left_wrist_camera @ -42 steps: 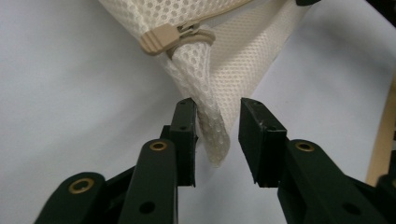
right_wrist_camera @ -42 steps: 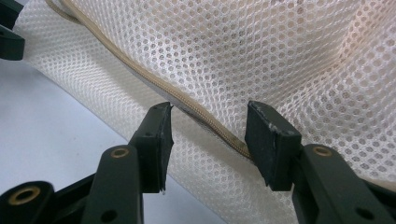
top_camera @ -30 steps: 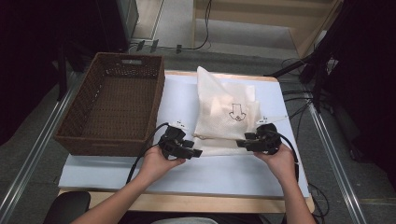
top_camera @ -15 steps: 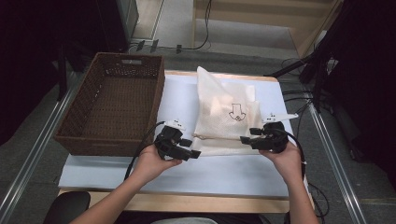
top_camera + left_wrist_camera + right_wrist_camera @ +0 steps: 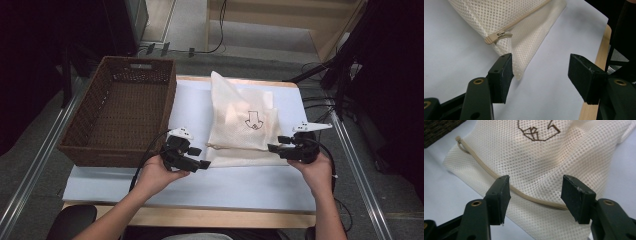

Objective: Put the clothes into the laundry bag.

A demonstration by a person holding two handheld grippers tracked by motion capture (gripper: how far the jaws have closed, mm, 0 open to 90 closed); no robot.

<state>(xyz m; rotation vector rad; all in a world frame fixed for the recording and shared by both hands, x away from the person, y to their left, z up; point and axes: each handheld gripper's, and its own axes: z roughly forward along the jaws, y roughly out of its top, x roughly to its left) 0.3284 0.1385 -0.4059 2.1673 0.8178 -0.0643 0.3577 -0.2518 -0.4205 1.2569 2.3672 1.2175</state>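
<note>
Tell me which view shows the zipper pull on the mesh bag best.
The left gripper view: the zipper pull lies close and sharp on the mesh bag. The right gripper view gives the zipper line; the high view is too distant.

We look down on a wooden worktop [image 5: 200, 216] covered by a pale blue-white sheet [image 5: 240, 185]. A dark brown wicker basket [image 5: 80, 147] stands on its left part. Metal rails run along the grey floor on both sides, one at the left [image 5: 35, 172] and one at the right [image 5: 357, 175]. Beyond the far edge we see grey flooring [image 5: 260, 37], black cables [image 5: 220, 25] trailing across it, and a light wooden panel [image 5: 300, 7]. Dark furniture [image 5: 120, 20] fills the upper left, and the upper right lies in shadow. A black chair seat [image 5: 75, 220] shows at the bottom left.
</note>
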